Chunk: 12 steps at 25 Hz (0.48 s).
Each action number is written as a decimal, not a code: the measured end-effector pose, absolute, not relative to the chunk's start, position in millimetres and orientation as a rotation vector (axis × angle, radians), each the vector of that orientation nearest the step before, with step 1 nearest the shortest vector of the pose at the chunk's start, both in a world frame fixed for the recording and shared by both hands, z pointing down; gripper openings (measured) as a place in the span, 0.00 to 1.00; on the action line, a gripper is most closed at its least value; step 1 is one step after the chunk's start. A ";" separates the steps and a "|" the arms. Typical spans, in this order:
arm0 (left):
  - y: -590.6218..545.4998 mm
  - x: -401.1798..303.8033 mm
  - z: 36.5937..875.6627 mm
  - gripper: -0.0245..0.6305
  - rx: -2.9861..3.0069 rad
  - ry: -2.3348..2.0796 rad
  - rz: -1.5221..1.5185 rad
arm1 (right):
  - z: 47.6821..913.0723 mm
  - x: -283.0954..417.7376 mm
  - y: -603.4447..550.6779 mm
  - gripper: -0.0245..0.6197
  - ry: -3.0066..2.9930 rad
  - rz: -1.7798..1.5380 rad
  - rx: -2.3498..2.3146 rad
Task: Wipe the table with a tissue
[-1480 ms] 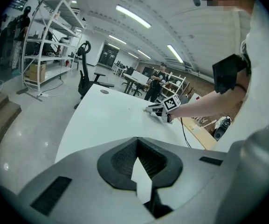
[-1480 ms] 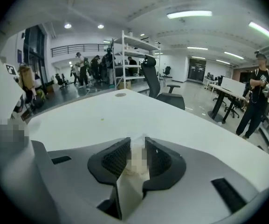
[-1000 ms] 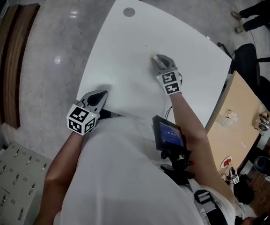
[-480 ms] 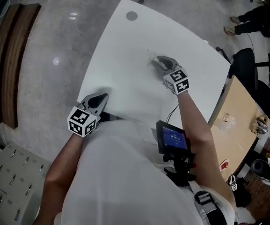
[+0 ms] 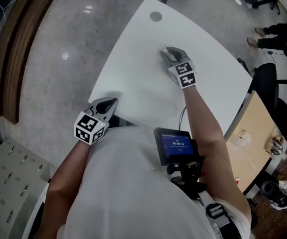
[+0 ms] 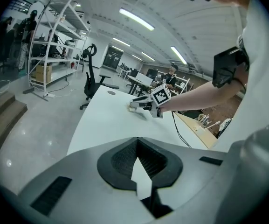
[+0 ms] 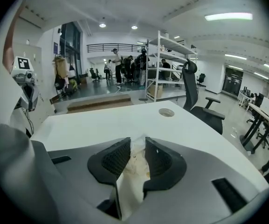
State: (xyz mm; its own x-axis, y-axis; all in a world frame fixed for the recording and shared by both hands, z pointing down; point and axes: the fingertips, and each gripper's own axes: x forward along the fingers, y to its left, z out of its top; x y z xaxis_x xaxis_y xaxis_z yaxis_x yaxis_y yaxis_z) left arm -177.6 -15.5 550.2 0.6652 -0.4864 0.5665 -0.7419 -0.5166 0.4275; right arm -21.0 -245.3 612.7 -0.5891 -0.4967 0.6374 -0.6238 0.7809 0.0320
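Right gripper (image 5: 168, 52), upper centre, clenches a crumpled white paper tissue (image 7: 134, 164) against the curved white table (image 5: 133, 63); bare tabletop stretches ahead toward upper left

Tissue (image 7: 133, 174): lower part disappearing behind jaws of right gripper (image 7: 137, 142) in right gripper view; in head view lying almost wholly under that gripper, outline not showing. Table (image 5: 133, 68): near edge being covered by person's torso (image 5: 128, 193). Chest screen (image 5: 175, 144): print showing too small for reading. Bystander (image 5: 282, 31), head view upper right: being cut by picture's edge.
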 end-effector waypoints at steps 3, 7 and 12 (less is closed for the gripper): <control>-18.0 -185.6 551.0 0.04 2.207 -0.965 0.496 | 625.4 -36.7 -246.3 0.19 -2.275 0.214 0.790; -18.4 -192.0 553.0 0.04 2.200 -0.969 0.496 | 629.2 -40.4 -243.0 0.19 -2.202 0.086 0.737; -21.9 -185.6 550.9 0.04 2.223 -0.937 0.502 | 628.9 -18.6 -242.6 0.19 -2.145 0.082 0.828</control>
